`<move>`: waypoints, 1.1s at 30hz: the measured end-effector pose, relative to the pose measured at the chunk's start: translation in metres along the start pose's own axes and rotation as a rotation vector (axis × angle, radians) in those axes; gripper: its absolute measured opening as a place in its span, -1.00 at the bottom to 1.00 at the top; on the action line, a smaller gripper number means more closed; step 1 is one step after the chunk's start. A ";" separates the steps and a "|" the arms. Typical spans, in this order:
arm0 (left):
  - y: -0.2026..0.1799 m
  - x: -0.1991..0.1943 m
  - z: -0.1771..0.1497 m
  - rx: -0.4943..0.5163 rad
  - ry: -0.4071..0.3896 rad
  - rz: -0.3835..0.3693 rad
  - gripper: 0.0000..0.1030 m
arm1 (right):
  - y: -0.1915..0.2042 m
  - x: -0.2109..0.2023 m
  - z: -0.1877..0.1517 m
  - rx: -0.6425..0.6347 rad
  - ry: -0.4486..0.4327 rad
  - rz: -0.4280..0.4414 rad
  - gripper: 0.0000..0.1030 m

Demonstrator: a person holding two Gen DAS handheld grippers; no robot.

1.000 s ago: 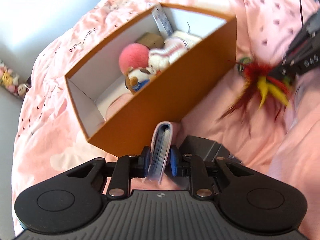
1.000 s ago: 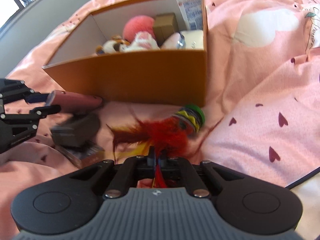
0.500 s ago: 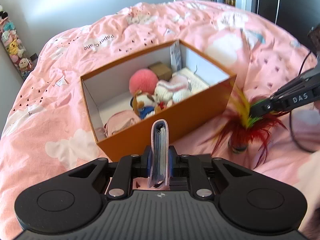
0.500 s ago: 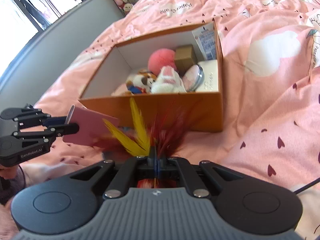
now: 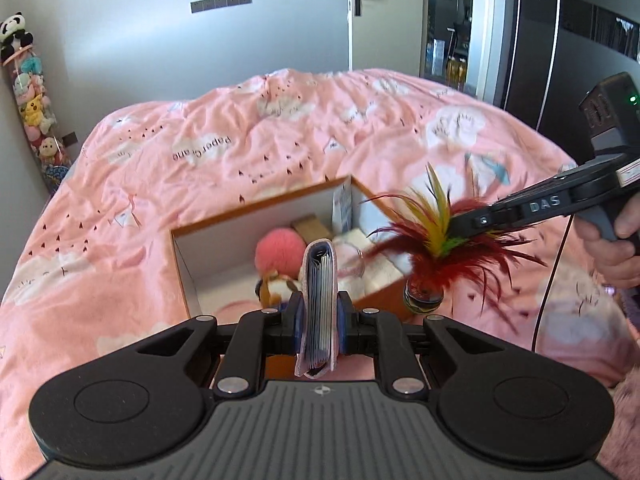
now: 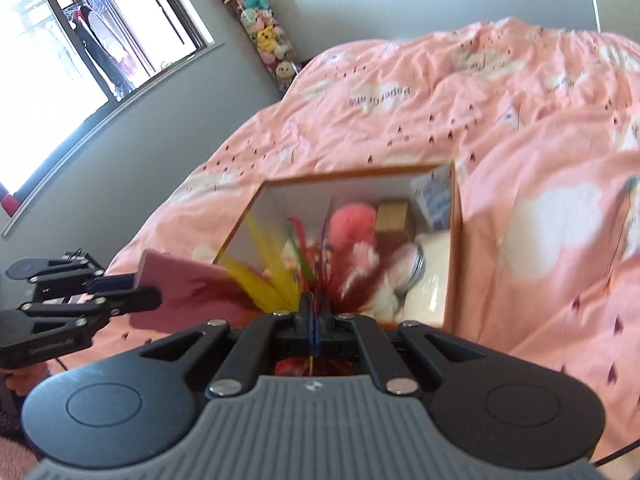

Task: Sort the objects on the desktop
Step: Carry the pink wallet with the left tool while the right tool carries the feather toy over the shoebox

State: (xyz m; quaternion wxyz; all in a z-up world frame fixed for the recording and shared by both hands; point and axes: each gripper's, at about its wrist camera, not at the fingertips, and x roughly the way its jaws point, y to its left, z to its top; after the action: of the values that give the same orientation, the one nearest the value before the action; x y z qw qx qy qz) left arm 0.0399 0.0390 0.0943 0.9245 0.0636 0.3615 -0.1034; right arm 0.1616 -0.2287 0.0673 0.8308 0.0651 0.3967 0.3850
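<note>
Above the open orange cardboard box (image 5: 384, 298) on the pink bed (image 5: 200, 184), the left gripper (image 5: 319, 322) is pinching a pink card wallet (image 5: 319, 300) while the right gripper (image 6: 314, 316) is clamping a red-and-yellow feather shuttlecock (image 5: 432, 252).

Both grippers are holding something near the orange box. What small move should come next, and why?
Probably carry the left gripper forward over the orange box and lower it: its jaws clamp the pink card holder short of the opening. The right gripper holds the feather shuttlecock beside it.
</note>
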 end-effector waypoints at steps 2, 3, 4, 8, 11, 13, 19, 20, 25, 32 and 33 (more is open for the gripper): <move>0.003 0.001 0.007 -0.013 -0.004 0.003 -0.64 | -0.003 0.003 0.010 0.009 -0.006 -0.004 -0.99; 0.005 0.002 0.010 -0.016 -0.004 0.005 -0.64 | -0.005 0.005 0.015 0.011 -0.010 -0.010 -0.99; 0.006 0.002 0.012 -0.017 -0.006 0.008 -0.64 | -0.006 0.007 0.019 0.012 -0.014 -0.024 -0.99; 0.015 0.010 0.022 -0.031 -0.006 0.019 -0.64 | -0.021 0.023 0.039 0.036 -0.015 -0.043 -0.99; 0.023 0.020 0.028 -0.047 0.000 0.034 -0.64 | -0.035 0.040 0.052 0.070 -0.009 -0.055 -0.99; 0.029 0.026 0.031 -0.059 0.005 0.041 -0.64 | -0.045 0.053 0.060 0.084 -0.003 -0.079 -0.99; 0.041 0.045 0.035 -0.094 0.034 0.052 -0.64 | -0.069 0.100 0.074 0.107 0.043 -0.142 -0.99; 0.043 0.047 0.035 -0.096 0.040 0.054 -0.64 | -0.073 0.107 0.076 0.111 0.051 -0.150 -0.99; 0.050 0.055 0.035 -0.114 0.056 0.057 -0.64 | -0.081 0.133 0.080 0.087 0.070 -0.209 -0.99; 0.060 0.072 0.041 -0.134 0.067 0.081 -0.64 | -0.080 0.141 0.083 0.058 0.060 -0.231 -0.85; 0.063 0.076 0.041 -0.137 0.067 0.083 -0.64 | -0.079 0.140 0.083 0.050 0.053 -0.239 -0.83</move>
State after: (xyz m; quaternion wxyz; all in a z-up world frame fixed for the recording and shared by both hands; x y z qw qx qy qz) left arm 0.1361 0.0808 0.0756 0.9175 0.0184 0.3956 -0.0376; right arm 0.3216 -0.1710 0.0056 0.8581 0.0279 0.4329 0.2748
